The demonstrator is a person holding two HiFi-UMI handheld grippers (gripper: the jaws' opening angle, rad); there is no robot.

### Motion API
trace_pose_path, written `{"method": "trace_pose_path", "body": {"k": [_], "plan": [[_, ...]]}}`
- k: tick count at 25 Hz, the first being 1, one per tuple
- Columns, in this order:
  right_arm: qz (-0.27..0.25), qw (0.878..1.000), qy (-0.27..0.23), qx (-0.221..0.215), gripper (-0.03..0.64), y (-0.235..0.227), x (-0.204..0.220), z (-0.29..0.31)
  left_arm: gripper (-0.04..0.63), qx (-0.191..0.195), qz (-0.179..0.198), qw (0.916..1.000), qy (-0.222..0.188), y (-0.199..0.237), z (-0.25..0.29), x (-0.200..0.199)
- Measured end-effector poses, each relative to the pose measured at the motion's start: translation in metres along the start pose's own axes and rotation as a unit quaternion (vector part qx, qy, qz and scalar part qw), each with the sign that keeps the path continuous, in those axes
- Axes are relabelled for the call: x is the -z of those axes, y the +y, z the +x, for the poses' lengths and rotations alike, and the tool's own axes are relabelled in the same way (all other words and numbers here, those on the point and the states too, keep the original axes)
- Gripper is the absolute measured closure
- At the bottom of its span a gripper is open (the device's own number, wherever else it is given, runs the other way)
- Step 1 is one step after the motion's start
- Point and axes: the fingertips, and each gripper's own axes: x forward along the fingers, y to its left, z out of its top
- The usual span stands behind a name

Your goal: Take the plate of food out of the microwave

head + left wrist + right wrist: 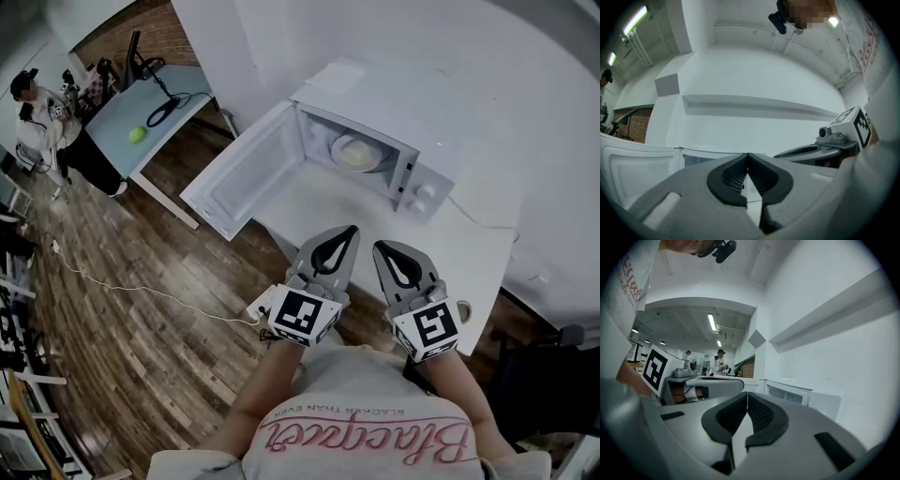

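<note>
The plate (356,153) sits inside the microwave (375,103), whose door (246,178) is open. In front of the microwave, the left gripper (349,232) and right gripper (381,247) are both clenched, empty. The plate is probably stiff, slick and breakable: pinch its near rim and keep it level.

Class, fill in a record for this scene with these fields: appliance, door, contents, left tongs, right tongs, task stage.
appliance: microwave on a white table
door: microwave door wide open
contents: plate of food inside the cavity
left tongs: shut, empty, short of the microwave
right tongs: shut, empty, beside the left tongs
task stage: plate of food not yet touched
</note>
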Motion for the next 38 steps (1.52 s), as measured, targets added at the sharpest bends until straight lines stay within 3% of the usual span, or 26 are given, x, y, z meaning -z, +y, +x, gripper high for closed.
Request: {"method": "trace_pose_path", "body": {"k": [19,30,38], "plan": [[0.029,0.996,0.038,0.077,0.604,-0.049,0.025,0.077,0.589,0.065,-0.040,0.9970,0.010,0.075,0.070,0.026],[0.042,0.988,0.042,0.145,0.604,-0.065,0.032,0.110,0.588,0.119,-0.040,0.9917,0.025,0.107,0.089,0.038],[0.045,0.982,0.051,0.177,0.604,-0.067,0.038,0.120,0.482,0.150,-0.053,0.9872,0.017,0.118,0.094,0.046]]}}
